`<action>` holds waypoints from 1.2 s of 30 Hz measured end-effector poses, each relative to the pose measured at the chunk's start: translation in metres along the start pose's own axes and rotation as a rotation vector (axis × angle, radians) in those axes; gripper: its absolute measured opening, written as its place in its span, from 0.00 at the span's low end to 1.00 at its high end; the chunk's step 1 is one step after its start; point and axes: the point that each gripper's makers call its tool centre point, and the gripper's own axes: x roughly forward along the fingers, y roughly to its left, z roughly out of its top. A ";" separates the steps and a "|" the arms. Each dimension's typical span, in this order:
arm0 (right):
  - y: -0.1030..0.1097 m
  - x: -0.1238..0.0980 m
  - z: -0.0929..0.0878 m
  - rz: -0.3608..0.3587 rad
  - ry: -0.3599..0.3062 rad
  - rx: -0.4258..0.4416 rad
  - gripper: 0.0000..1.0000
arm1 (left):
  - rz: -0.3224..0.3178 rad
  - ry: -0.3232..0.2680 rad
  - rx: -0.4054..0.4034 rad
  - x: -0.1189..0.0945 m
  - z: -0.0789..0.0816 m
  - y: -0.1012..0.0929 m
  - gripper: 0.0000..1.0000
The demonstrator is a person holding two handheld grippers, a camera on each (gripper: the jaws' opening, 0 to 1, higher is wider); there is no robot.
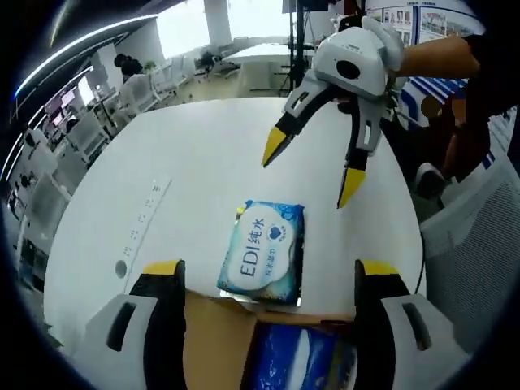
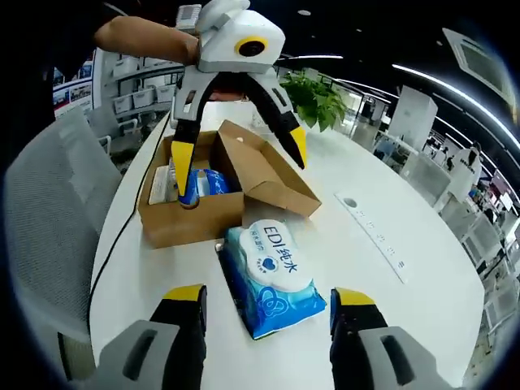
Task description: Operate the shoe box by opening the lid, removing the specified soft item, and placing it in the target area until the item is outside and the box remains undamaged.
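Note:
A blue-and-white wet wipes pack (image 1: pixel 264 252) (image 2: pixel 272 280) lies flat on the white table (image 1: pixel 203 162) (image 2: pixel 390 309), just outside the brown cardboard shoe box (image 2: pixel 191 223) (image 1: pixel 215 333). The box's lid (image 2: pixel 268 175) is folded open toward the pack, and another blue pack (image 2: pixel 210 183) (image 1: pixel 301 357) lies inside. My left gripper (image 1: pixel 266 272) (image 2: pixel 240 150) hangs open over the box, one fingertip (image 2: pixel 180 154) above its inside, the other above the lid. My right gripper (image 2: pixel 268 298) (image 1: pixel 313 171) is open above the table, its jaws on either side of the pack without touching it.
A long white strip (image 1: pixel 146 211) (image 2: pixel 378 231) and a round cable hole (image 1: pixel 120 268) (image 2: pixel 349 201) sit on the table beyond the pack. A grey mesh chair (image 2: pixel 57 211) (image 1: pixel 479 244) stands at the table's edge. A potted plant (image 2: pixel 321 97) is at the far end.

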 end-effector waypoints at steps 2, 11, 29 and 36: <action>0.003 -0.002 0.005 -0.005 -0.007 0.000 0.59 | 0.009 -0.013 -0.005 -0.008 0.001 0.000 0.87; 0.017 -0.009 0.018 -0.023 0.000 0.004 0.64 | 0.068 -0.035 -0.013 -0.047 -0.006 -0.006 0.93; 0.043 -0.020 0.050 -0.044 -0.007 -0.032 0.66 | 0.232 -0.137 -0.136 -0.127 -0.028 -0.014 0.98; 0.054 -0.018 0.065 -0.052 -0.015 -0.038 0.70 | 0.297 -0.184 -0.159 -0.162 -0.050 -0.021 0.99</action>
